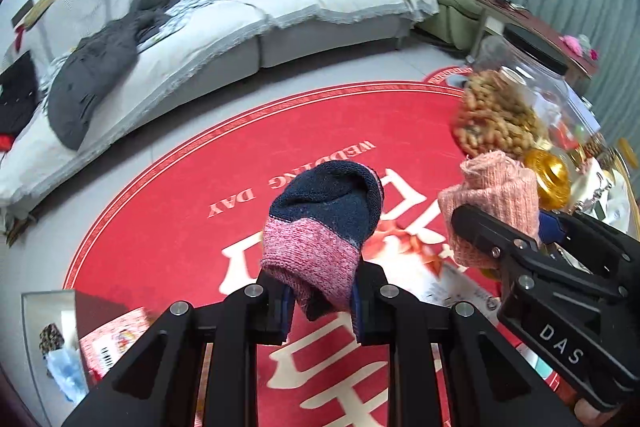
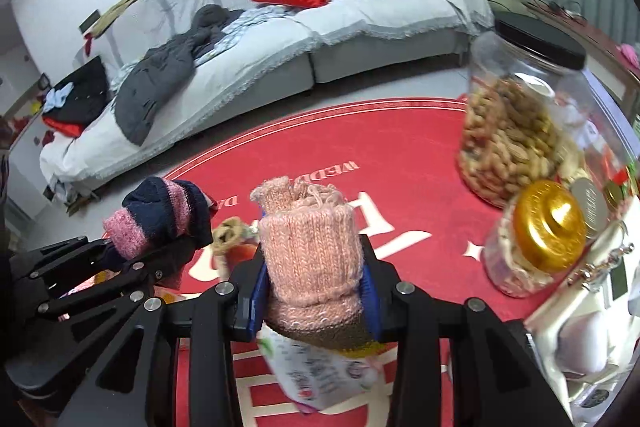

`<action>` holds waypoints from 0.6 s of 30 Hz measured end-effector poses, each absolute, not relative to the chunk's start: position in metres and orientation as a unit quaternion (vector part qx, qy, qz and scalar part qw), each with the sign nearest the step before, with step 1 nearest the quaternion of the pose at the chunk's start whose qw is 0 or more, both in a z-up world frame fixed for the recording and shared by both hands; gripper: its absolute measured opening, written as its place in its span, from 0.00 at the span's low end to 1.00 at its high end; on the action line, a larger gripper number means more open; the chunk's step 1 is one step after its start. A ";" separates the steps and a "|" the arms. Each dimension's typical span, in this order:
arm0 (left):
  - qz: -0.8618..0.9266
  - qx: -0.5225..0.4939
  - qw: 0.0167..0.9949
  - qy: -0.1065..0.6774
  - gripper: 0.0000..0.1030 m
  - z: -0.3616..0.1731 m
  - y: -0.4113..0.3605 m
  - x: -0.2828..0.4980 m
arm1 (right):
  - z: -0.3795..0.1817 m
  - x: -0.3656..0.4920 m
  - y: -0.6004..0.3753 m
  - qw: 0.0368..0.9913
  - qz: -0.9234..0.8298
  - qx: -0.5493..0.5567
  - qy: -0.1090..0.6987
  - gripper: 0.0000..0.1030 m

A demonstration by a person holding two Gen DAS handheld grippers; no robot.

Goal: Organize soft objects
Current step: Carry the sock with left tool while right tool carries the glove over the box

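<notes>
While both hang in the air over the red rug (image 1: 168, 227), the left gripper (image 1: 320, 301) is clamped on a navy-pink sock (image 1: 320, 227) and the right gripper (image 2: 314, 293) on a peach sock (image 2: 312, 255). Each is a light, squashy knit bundle that looks safest pinched across its thick middle, as now, since a loose edge could slip or unroll.

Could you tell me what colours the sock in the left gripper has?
Navy blue and pink bands on the sock; the left wrist view shows it best.

Grey sofa (image 1: 320, 15), red rug (image 1: 200, 227), peanut jar (image 2: 516, 119)
</notes>
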State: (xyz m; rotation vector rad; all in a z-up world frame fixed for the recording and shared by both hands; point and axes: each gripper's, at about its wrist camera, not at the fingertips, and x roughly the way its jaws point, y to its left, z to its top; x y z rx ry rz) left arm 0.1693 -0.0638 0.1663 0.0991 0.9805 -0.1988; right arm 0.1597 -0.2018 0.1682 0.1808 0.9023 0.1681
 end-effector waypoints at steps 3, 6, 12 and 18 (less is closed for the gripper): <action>-0.083 0.044 0.878 0.469 0.22 0.169 -0.051 0.166 | 0.170 0.158 -0.185 0.891 0.097 0.076 0.436 0.41; -0.073 0.043 0.877 0.473 0.22 0.171 -0.040 0.160 | 0.172 0.154 -0.169 0.887 0.119 0.064 0.441 0.41; -0.066 0.046 0.869 0.487 0.22 0.171 -0.026 0.146 | 0.175 0.142 -0.148 0.868 0.170 0.044 0.465 0.41; -0.097 0.048 0.859 0.501 0.22 0.170 -0.023 0.120 | 0.174 0.117 -0.133 0.849 0.188 -0.011 0.493 0.41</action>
